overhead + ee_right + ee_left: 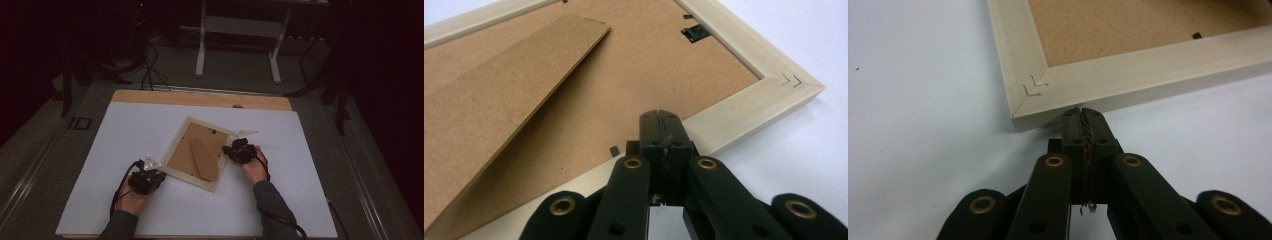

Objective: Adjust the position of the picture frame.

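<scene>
Both grippers closed, empty: left gripper (1082, 114) at frame (196, 153) corner, right gripper (659, 118) over its back.

Picture frame (196, 152) lies face down at mid-table (125, 130), turned askew. Stand flap (204, 159) lies on the frame's backing board, inside its rails. Left gripper (148, 176) sits at the frame's near-left corner, tips touching its outer edge. Right gripper (235, 149) sits over the frame's right rail.

The table (150, 210) is seen from above, looking forward; each claw camera is held close, low beside the picture frame (197, 152) (shared by all three views).
</scene>
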`<action>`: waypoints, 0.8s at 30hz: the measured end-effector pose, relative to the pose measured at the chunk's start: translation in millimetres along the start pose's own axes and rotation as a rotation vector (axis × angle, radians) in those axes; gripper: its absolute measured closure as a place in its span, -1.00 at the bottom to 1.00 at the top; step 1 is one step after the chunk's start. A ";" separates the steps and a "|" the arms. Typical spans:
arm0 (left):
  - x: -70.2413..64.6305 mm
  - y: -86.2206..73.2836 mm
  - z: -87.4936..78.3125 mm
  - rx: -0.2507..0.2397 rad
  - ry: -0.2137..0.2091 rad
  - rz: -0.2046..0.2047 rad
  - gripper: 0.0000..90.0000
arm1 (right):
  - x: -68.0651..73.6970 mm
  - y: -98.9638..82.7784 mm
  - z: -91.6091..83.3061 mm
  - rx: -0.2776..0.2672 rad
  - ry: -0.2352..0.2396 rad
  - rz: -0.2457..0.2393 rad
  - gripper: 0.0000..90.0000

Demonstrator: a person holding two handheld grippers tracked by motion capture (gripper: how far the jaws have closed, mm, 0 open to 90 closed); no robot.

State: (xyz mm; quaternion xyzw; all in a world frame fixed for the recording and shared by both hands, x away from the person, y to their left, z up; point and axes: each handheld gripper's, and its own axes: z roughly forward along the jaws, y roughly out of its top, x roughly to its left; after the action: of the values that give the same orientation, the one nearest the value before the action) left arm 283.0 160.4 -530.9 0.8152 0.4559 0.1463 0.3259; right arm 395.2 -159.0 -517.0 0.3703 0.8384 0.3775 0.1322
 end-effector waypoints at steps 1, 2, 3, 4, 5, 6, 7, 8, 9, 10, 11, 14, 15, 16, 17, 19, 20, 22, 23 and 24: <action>2.0 1.0 0.8 0.001 0.002 -0.009 1.00 | 0.2 -0.2 -0.4 0.002 0.000 -0.001 1.00; 1.9 1.6 1.4 -0.001 0.008 -0.010 1.00 | 0.5 -1.1 -1.3 0.002 -0.002 0.001 1.00; 1.6 2.1 1.7 -0.001 0.015 -0.010 1.00 | 0.9 -1.8 -1.8 0.000 -0.002 0.000 1.00; 1.5 2.5 1.9 0.001 0.018 -0.010 1.00 | 1.5 -2.6 -2.5 -0.001 -0.004 0.001 1.00; 1.7 3.0 2.2 0.001 0.022 -0.010 1.00 | 1.9 -3.5 -3.1 -0.003 -0.003 0.002 1.00; 1.8 3.4 2.8 -0.001 0.025 -0.016 1.00 | 1.8 -4.3 -3.7 -0.004 0.001 0.003 1.00; 2.4 4.0 3.2 -0.001 0.027 -0.022 1.00 | 1.5 -4.9 -4.3 -0.004 0.003 0.007 1.00; 3.1 4.6 3.6 -0.001 0.027 -0.028 1.00 | 1.5 -5.2 -4.6 -0.004 0.003 0.008 1.00; 3.1 4.6 3.6 -0.001 0.027 -0.028 1.00 | 1.5 -5.2 -4.6 -0.004 0.003 0.008 1.00; 4.8 6.0 4.6 0.000 0.031 -0.035 1.00 | 1.8 -4.6 -4.8 0.001 0.001 0.009 1.00; 4.8 6.0 4.6 0.000 0.031 -0.035 1.00 | 2.0 -4.4 -4.9 0.003 -0.001 0.009 1.00; 8.9 9.5 7.9 -0.005 0.039 -0.055 1.00 | 2.7 -3.7 -5.3 0.012 -0.008 0.007 1.00; 8.9 9.5 7.9 -0.005 0.039 -0.055 1.00 | 2.7 -3.7 -5.3 0.012 -0.008 0.007 1.00; 11.1 10.9 9.7 -0.011 0.045 -0.068 1.00 | 2.8 -3.6 -5.8 0.016 -0.003 0.017 1.00; 11.9 11.5 10.5 -0.013 0.048 -0.075 1.00 | 2.6 -3.8 -6.1 0.017 0.003 0.024 1.00; 13.4 13.3 12.3 -0.017 0.052 -0.087 1.00 | 2.6 -4.6 -6.6 0.016 0.008 0.024 1.00; 14.2 14.3 13.1 -0.017 0.057 -0.089 1.00 | 3.1 -5.0 -7.0 0.017 0.007 0.025 1.00; 16.4 15.7 15.1 -0.026 0.059 -0.108 1.00 | 3.7 -5.8 -7.4 0.014 0.008 0.023 1.00; 17.8 16.0 15.9 -0.030 0.057 -0.117 1.00 | 4.0 -6.1 -7.6 0.013 0.010 0.025 1.00; 18.9 16.4 16.8 -0.035 0.054 -0.128 1.00 | 4.2 -6.4 -7.8 0.012 0.010 0.022 1.00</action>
State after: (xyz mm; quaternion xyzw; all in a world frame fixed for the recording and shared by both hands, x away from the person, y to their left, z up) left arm 312.8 163.5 -533.6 0.7743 0.5130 0.1554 0.3364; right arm 385.1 -163.0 -516.2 0.3783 0.8372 0.3759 0.1217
